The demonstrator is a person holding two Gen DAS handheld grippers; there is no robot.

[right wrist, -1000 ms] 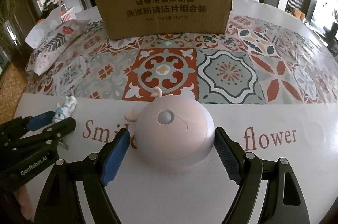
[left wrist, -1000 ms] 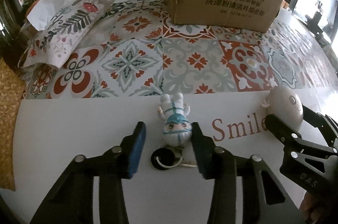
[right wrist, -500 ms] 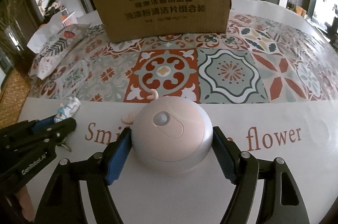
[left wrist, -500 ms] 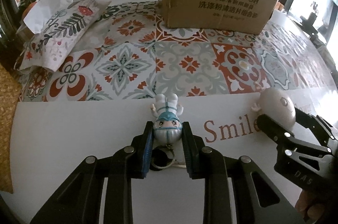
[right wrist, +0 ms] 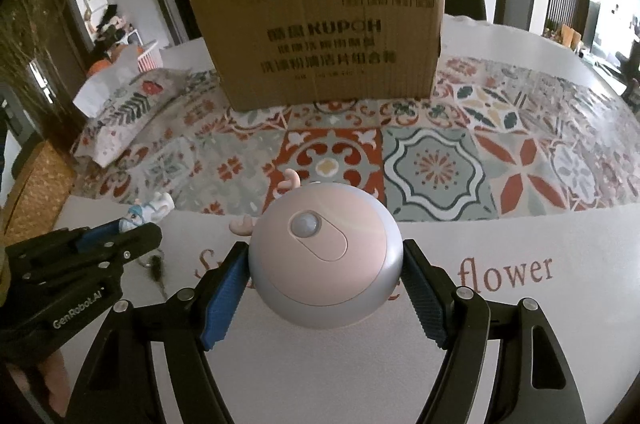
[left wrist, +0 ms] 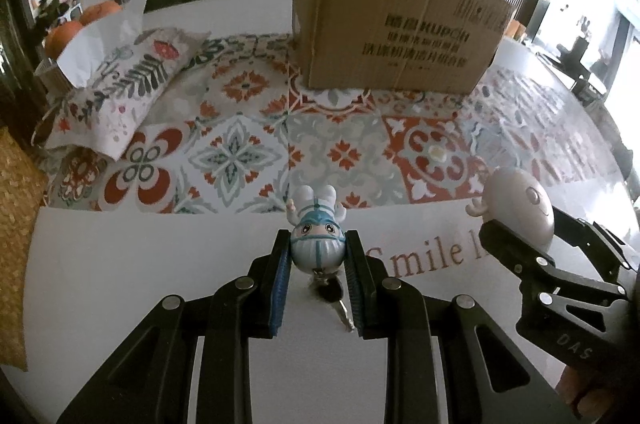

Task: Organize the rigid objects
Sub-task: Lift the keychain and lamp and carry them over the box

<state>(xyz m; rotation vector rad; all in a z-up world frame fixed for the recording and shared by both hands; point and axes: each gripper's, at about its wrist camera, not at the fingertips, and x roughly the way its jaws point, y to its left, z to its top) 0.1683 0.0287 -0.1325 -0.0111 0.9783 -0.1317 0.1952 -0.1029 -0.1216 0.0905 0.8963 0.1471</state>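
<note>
My left gripper [left wrist: 318, 256] is shut on a small white-and-blue astronaut figurine keychain [left wrist: 317, 240], held off the white table; its ring and key [left wrist: 334, 298] hang below. My right gripper [right wrist: 326, 264] is shut on a round pink night light with little antlers [right wrist: 324, 256], lifted above the table. The light also shows at the right of the left wrist view [left wrist: 520, 208], and the figurine at the left of the right wrist view [right wrist: 150, 210]. An open brown cardboard box [right wrist: 320, 40] stands at the back of the table [left wrist: 120, 276].
A patterned tile-print mat [left wrist: 320, 128] covers the middle of the table. A floral tissue pouch [left wrist: 120, 92] with white tissue lies at the back left. A woven wicker piece [left wrist: 16, 224] sits past the table's left edge.
My left gripper closed on the figurine and lifted it, the key ring now hanging. My right gripper closed on the pink light and raised it. The box looks nearer in both views.
</note>
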